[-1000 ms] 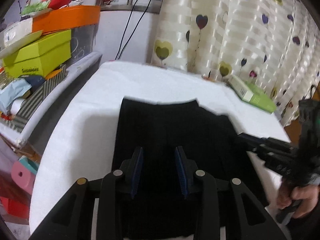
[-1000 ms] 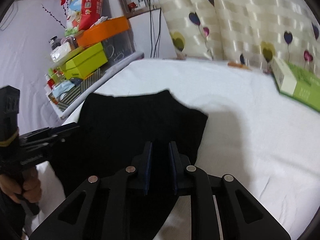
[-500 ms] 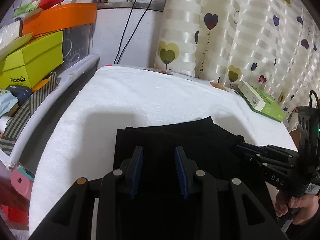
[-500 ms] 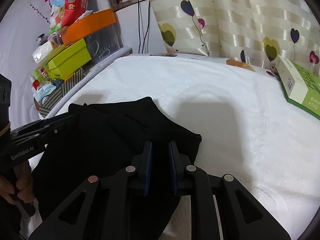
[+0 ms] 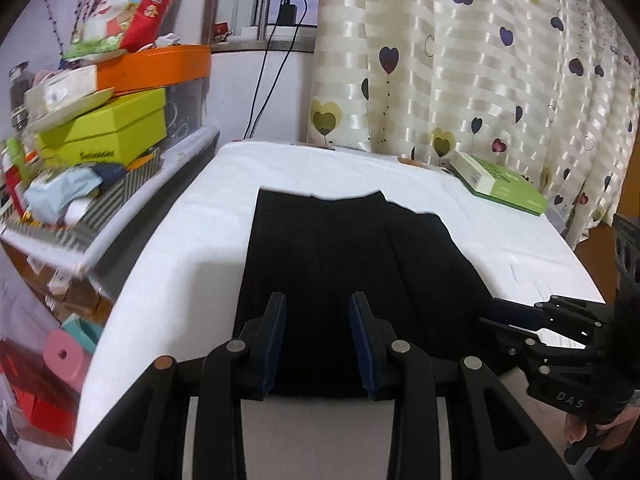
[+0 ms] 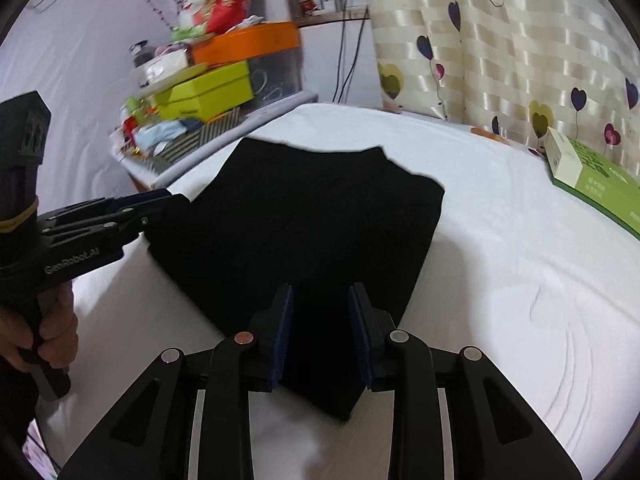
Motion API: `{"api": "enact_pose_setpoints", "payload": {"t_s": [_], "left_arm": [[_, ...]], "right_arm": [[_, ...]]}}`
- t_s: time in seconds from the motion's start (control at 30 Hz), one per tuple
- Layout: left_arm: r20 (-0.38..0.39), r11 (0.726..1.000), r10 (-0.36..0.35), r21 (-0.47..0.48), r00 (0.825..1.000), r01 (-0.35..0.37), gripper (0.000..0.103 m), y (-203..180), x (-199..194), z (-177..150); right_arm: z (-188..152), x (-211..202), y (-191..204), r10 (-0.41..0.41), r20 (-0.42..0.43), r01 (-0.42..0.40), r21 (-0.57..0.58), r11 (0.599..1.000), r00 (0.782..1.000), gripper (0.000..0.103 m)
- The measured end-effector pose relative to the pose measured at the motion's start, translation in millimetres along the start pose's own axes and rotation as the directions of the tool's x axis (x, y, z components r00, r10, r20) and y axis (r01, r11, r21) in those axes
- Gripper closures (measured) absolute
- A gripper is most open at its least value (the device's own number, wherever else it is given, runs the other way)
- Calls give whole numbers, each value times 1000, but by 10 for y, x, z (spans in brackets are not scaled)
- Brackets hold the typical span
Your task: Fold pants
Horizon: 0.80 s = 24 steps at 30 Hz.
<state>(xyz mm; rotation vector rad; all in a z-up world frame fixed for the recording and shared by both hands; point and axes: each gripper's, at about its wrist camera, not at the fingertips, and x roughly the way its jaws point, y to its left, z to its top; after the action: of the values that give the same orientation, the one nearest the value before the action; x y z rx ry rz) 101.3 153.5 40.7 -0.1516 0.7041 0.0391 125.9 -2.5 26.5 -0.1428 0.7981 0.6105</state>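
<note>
Black pants (image 5: 340,264) lie flat and folded on the white-covered table (image 5: 192,264), their near edge right under my left gripper (image 5: 318,312). That gripper is open, both blue pads above the cloth. My right gripper (image 6: 320,304) is open too, and the near right corner of the pants (image 6: 304,216) sits between and beneath its fingers. From the right wrist view the left gripper (image 6: 176,200) points at the pants' left edge. In the left wrist view the right gripper (image 5: 490,314) reaches the pants' right edge.
A green and white box (image 5: 500,184) lies at the table's far right by the heart-patterned curtain (image 5: 460,80). A shelf stacked with yellow-green and orange boxes (image 5: 112,136) runs along the left side. White table cover (image 6: 500,280) stretches to the right of the pants.
The right gripper's jaws have widened and let go of the pants. The cloth, bunched half a second ago, now lies spread flat. Both grippers sit at its near edge.
</note>
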Motion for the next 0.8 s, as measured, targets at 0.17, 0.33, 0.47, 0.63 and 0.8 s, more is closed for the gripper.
{"api": "enact_pose_setpoints", "payload": {"t_s": [0.17,0.33,0.47,0.63,0.8], "left_arm": [[-9,998,45,52,999,-44,68,-99,-10,-200],[-16,996,50,78,999,-49,68,-113,26,-179],[-14,998,47,49,999,-46,68,-121,-144,-218],[-22,996,71,47,997,-70,68,-260,-337,-375],[-26,998,64,11,998,-64,68,-373,-550,-552]], "right_arm": [[-85,81,41,-22,-16,22,-1,1000,1000,72],[-47,39,32,-29,-22,29,2,1000,999,70],[-127,-198,91,-38,10,38,-13,999,999,69],[-306,-405,200,-27,19,28,-26,999,999,66],[-507,-563,315,-27,14,27,-44,999,1000,60]]}}
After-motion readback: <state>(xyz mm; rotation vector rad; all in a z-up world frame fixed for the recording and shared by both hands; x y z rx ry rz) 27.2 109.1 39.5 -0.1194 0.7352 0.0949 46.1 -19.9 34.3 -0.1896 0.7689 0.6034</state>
